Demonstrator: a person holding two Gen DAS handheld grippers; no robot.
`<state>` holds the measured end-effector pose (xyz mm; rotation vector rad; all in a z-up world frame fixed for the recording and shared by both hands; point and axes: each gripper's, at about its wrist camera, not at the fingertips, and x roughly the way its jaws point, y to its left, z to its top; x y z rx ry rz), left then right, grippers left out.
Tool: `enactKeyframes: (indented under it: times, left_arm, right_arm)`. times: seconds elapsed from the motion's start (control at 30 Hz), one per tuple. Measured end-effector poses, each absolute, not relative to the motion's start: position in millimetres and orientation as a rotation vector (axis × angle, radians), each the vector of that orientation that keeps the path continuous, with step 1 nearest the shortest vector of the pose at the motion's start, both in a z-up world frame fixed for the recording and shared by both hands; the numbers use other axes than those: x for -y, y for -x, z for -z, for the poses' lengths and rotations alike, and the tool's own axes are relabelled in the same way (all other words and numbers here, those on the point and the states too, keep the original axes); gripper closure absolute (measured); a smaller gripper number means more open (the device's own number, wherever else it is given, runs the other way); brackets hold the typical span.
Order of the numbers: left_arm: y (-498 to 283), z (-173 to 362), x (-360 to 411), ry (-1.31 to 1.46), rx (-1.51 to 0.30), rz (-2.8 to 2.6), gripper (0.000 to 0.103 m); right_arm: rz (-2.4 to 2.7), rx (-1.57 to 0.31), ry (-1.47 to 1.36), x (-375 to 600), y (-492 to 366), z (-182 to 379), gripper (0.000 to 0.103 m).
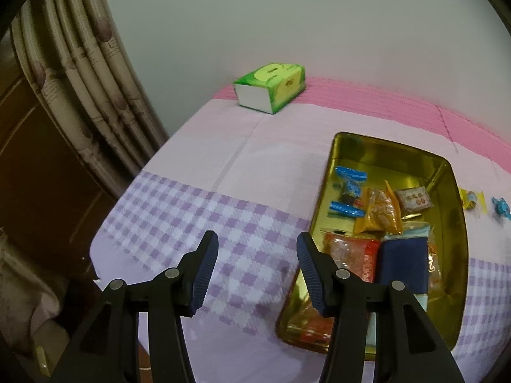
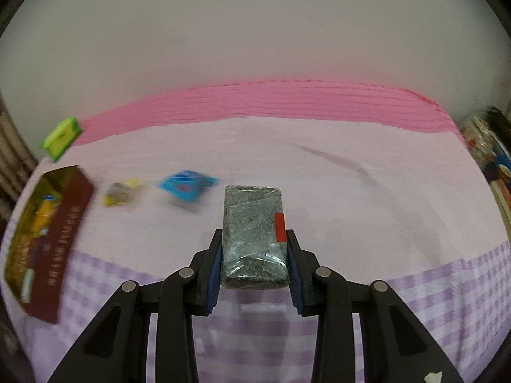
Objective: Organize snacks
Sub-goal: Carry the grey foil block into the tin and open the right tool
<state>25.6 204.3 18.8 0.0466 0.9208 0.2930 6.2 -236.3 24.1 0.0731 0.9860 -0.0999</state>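
Gold tin (image 1: 447, 172) is sitting left with snacks inside, left gripper (image 1: 257, 271) hanging spread and empty beside it. Right gripper (image 2: 254, 265) is pinching the grey speckled packet (image 2: 254, 233) by its long sides above the cloth; looks light, stiff-ish, crinkly-slick.

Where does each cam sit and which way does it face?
Left wrist: on the left hand-held gripper, angled down at the table's left side; its open fingers frame the checked cloth beside the tin of snacks.
Right wrist: on the right hand-held gripper, angled down toward the wall; its fingers clamp a grey packet.
Shared: tin, tissue pack, yellow candy.
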Motion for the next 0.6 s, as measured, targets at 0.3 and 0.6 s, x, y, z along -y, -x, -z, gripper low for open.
enactKeyframes:
  times: [0.3,0.6]
  left_arm:
    - [-13.9,-21.1,-228.7,0.024,-0.923,-0.356,0.05]
    - [-10.2,-21.9,-237.7,0.048,-0.926,-0.373,0.05]
  right_arm:
    - [-0.108,-0.99,-0.064,147.2,-12.0,-45.5,0.071]
    - [-0.246,-1.016,-0.005,62.6,-14.4,-49.5,0.071]
